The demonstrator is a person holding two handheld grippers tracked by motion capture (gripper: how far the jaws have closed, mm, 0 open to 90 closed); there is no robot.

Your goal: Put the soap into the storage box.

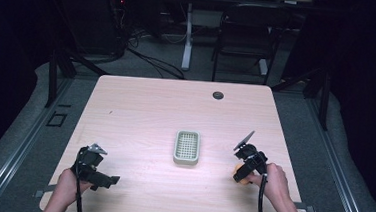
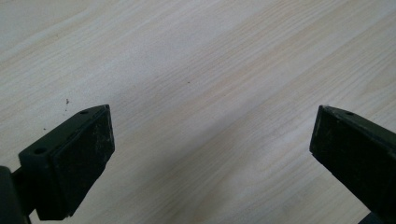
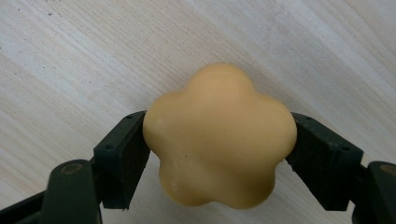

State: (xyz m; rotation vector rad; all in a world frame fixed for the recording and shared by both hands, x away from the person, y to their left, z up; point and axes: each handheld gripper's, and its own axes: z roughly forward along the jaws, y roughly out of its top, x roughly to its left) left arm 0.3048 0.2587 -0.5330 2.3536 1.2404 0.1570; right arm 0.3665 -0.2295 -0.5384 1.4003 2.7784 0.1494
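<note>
A: Start at the jaws. What has the right gripper (image 3: 219, 154) got?

B: Its two black pads are pressed against opposite sides of a pale yellow, flower-shaped soap (image 3: 219, 140). The grip sits on the notches between the lobes, one pad on each flank, with no gap showing at either side.

A: Which way does the soap point?

B: It has no real long axis: it is a rounded five-lobed piece, about as wide as it is tall. In the right gripper view its broad face is toward the camera, one lobe points up and away from the jaws, and two lobes hang low near the gripper's body. Whether it rests on the table or is just clear of it, I cannot tell.

A: And from above?

B: In the high view the soap (image 1: 238, 175) is an orange-yellow spot at the right gripper (image 1: 241, 172), near the front right part of the wooden table (image 1: 140, 107). The right hand (image 1: 274, 181) holds the gripper from behind.

A: The left gripper?

B: The left gripper (image 2: 212, 154) has its jaws spread wide, with bare wood grain between them. In the high view the left gripper (image 1: 91, 167) is at the front left, well apart from the soap.

A: Anything between the two?

B: A pale green slotted dish (image 1: 187, 147) sits near the table's middle, its long axis running away from the person, left of the soap.
</note>
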